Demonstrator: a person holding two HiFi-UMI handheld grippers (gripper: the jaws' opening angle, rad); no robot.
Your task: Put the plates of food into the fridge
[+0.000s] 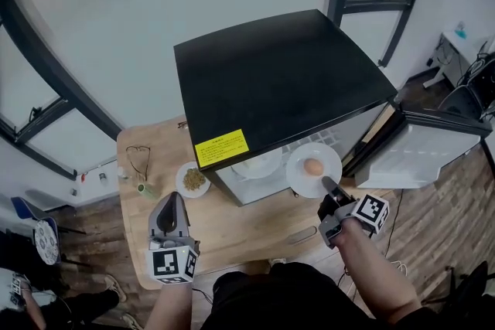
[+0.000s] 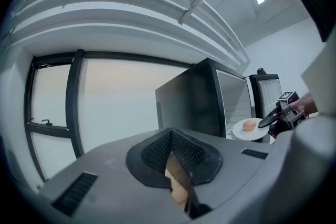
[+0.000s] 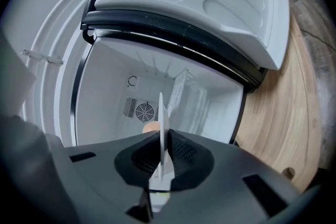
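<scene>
The right tongs [image 1: 327, 184] are pinching the plate's [image 1: 298, 166] near rim, holding it level at the open fridge [image 1: 271, 81] — likely so the egg [image 1: 313, 166] isn't rolling — while the left tongs [image 1: 175, 199] are hovering shut and empty.

The fridge [image 1: 278, 81] mouth is open, door [image 1: 421, 154] swung wide right; a white dish [image 1: 259, 165] fills its left.

The head view looks steeply down from above on the black fridge [image 1: 278, 85] and the wooden desk [image 1: 255, 232]. The left gripper view looks level over its own jaws at the fridge's side, a little way off, and shares the plate [image 2: 251, 129] with the head view. The right gripper view, rolled sideways, peers from close by into the open fridge, the plate edge-on between its jaws
</scene>
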